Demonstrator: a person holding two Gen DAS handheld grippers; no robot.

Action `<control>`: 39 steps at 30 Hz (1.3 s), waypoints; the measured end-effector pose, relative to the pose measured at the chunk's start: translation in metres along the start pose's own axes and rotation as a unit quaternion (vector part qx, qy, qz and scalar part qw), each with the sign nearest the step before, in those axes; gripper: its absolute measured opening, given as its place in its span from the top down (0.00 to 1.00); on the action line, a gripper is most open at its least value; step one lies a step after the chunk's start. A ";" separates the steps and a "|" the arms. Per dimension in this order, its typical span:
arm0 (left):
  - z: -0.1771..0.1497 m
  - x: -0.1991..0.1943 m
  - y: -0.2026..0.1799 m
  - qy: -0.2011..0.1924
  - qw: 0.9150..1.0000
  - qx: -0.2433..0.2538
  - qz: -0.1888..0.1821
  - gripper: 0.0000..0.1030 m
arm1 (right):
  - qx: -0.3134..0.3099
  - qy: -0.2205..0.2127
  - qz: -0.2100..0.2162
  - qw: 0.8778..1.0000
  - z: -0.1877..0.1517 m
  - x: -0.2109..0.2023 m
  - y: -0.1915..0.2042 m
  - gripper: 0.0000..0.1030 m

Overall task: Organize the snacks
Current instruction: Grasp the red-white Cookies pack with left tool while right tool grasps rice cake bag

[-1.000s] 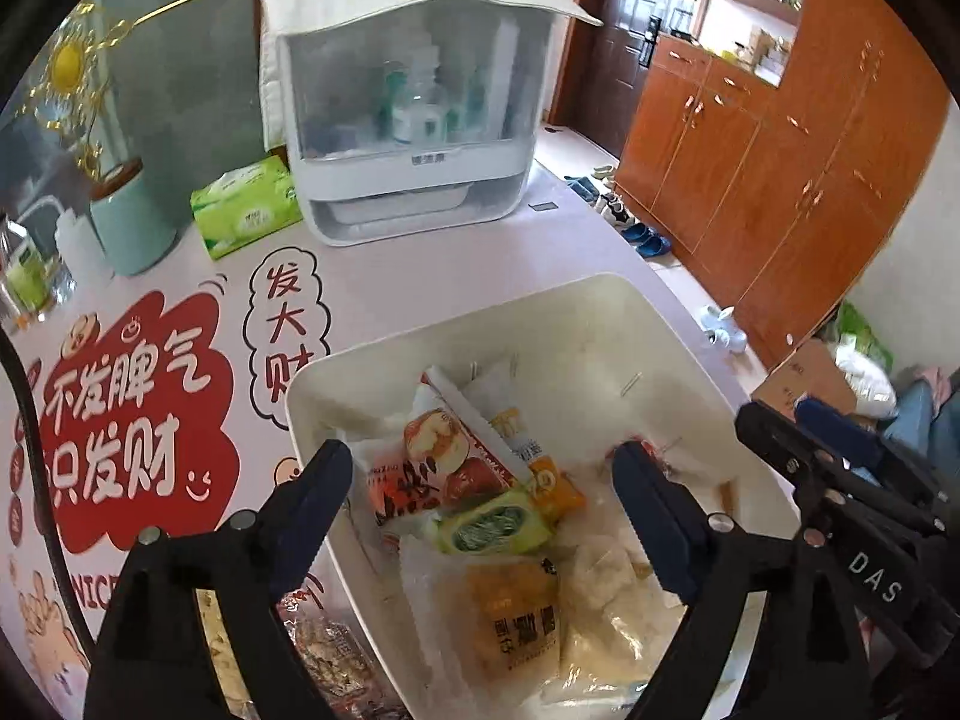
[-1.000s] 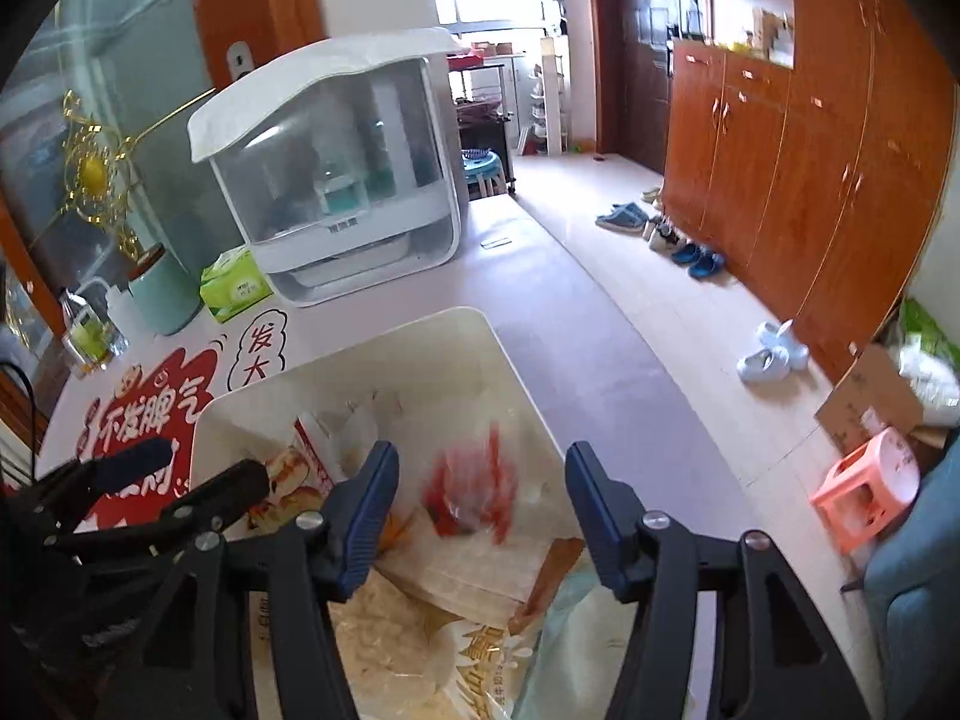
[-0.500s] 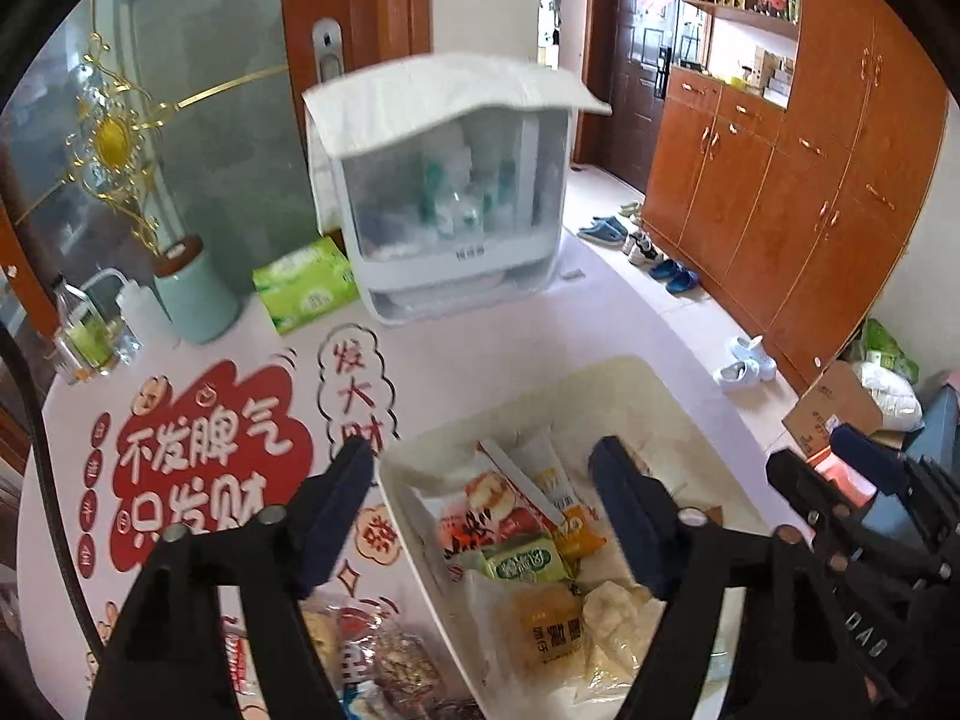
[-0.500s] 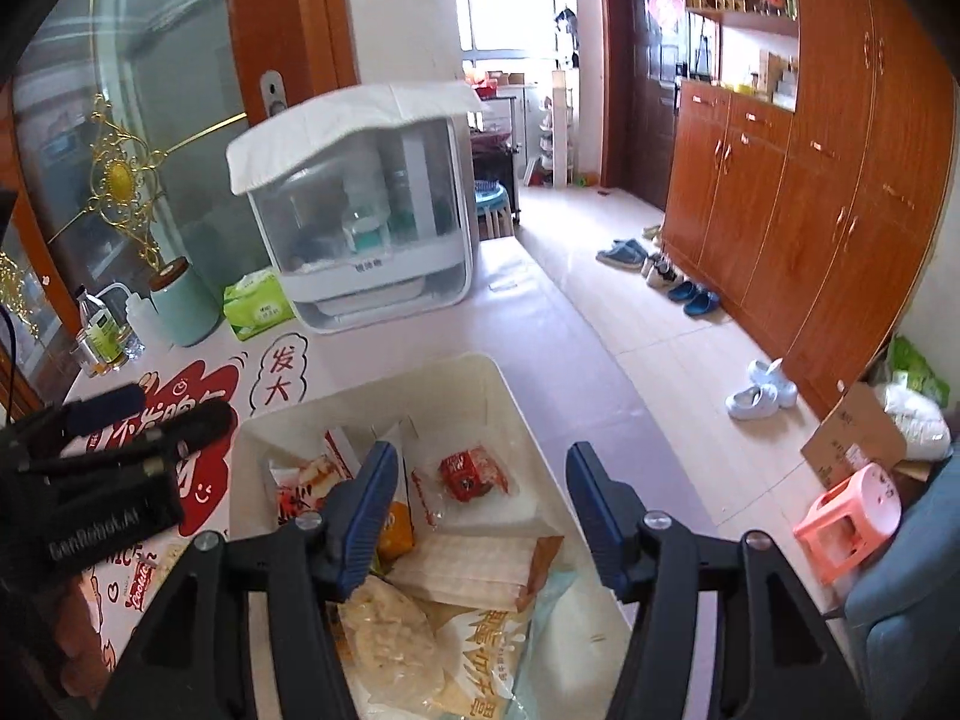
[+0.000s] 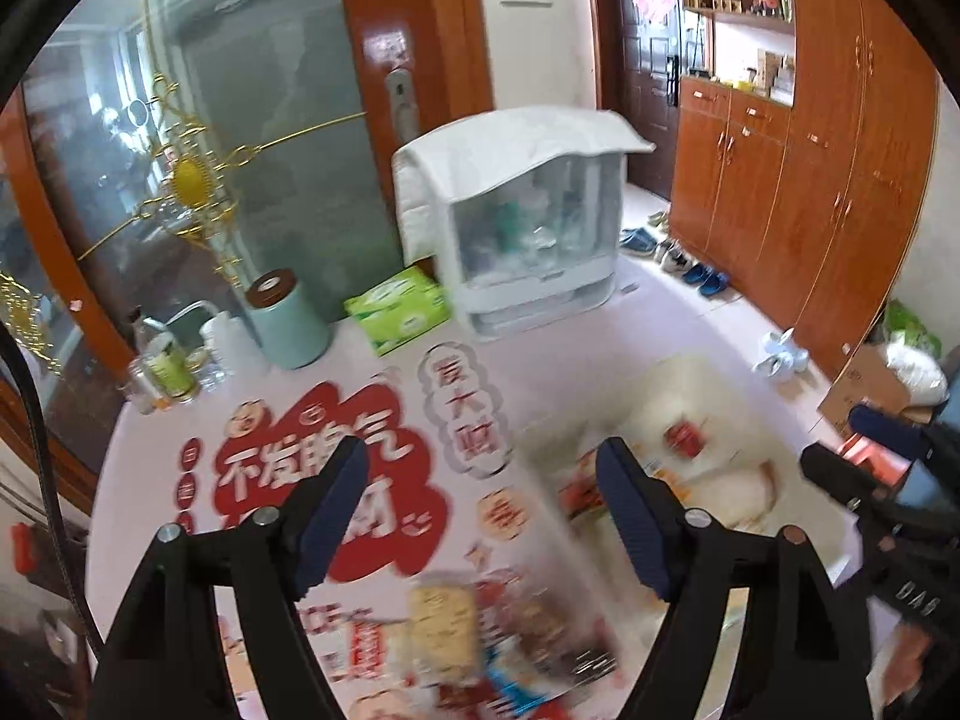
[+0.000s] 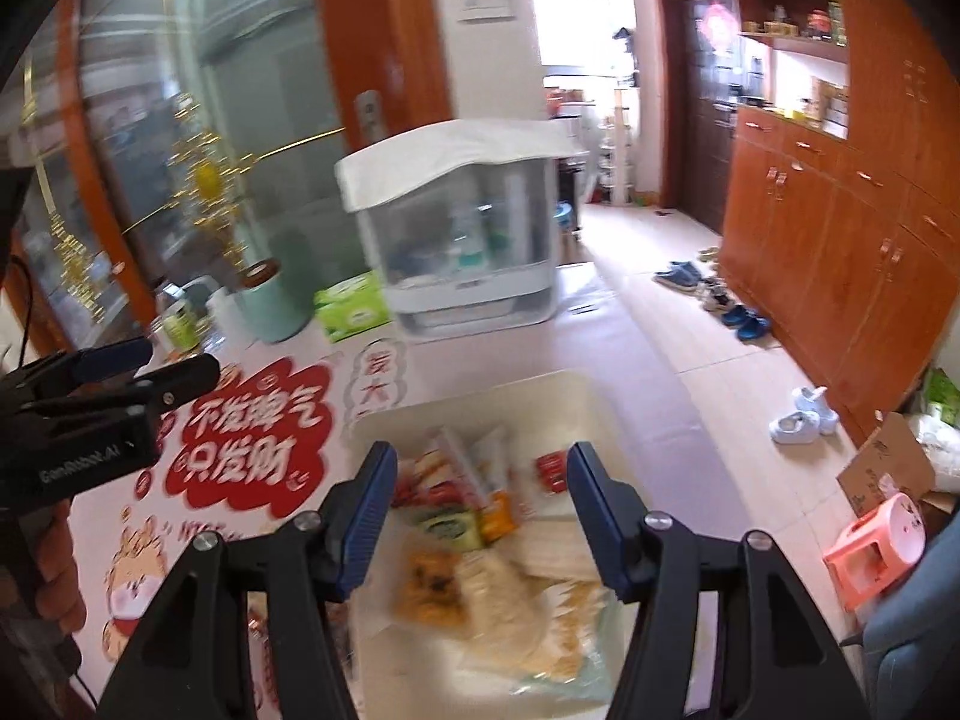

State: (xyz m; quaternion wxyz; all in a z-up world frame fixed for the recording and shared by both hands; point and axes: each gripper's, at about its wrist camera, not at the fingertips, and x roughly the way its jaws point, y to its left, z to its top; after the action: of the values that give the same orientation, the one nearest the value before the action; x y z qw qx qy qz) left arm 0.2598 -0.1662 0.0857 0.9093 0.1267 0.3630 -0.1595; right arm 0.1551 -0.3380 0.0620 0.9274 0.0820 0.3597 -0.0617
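Note:
A cream plastic bin (image 6: 474, 408) holds several snack packets, among them a small red packet (image 6: 549, 474) and pale cracker bags (image 6: 540, 612). My right gripper (image 6: 480, 516) is open and empty, high above the bin. My left gripper (image 5: 480, 510) is open and empty, above the table to the left of the bin (image 5: 678, 378). Several loose snack packets (image 5: 474, 630) lie blurred on the table below the left gripper. The left gripper also shows in the right wrist view (image 6: 144, 372), and the right gripper shows at the right edge of the left wrist view (image 5: 864, 450).
The table (image 6: 456, 366) has a mat with red Chinese lettering (image 5: 300, 480). At the back stand a white covered rack (image 5: 528, 228), a green tissue pack (image 5: 402, 306), a mint canister (image 5: 288, 318) and small bottles (image 5: 162, 366). A pink stool (image 6: 876, 546) stands on the floor, right.
Both grippers have risen and pulled back from the bin. The left gripper has swung left over the mat and the loose packets. Both stay open and empty.

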 end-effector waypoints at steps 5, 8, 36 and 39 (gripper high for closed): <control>-0.039 -0.003 0.043 0.016 1.000 0.016 0.019 0.23 | -0.024 0.021 0.039 0.999 -0.018 0.008 0.039 0.40; -0.065 -0.003 0.072 0.029 0.999 0.024 0.023 0.22 | -0.027 0.046 0.071 0.996 -0.027 0.021 0.064 0.40; -0.208 0.131 0.122 0.126 0.972 0.188 -0.061 0.22 | 0.032 0.295 0.093 0.950 -0.122 0.212 0.195 0.32; -0.209 0.138 0.120 0.134 0.968 0.199 -0.075 0.22 | 0.025 0.299 0.093 0.949 -0.127 0.223 0.198 0.30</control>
State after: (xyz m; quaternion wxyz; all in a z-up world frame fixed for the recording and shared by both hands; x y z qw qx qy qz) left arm 0.2709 -0.0114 -0.1447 0.7939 0.2978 0.4513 -0.2782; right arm 0.2700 -0.1317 -0.1601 0.7767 0.1531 0.6094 0.0434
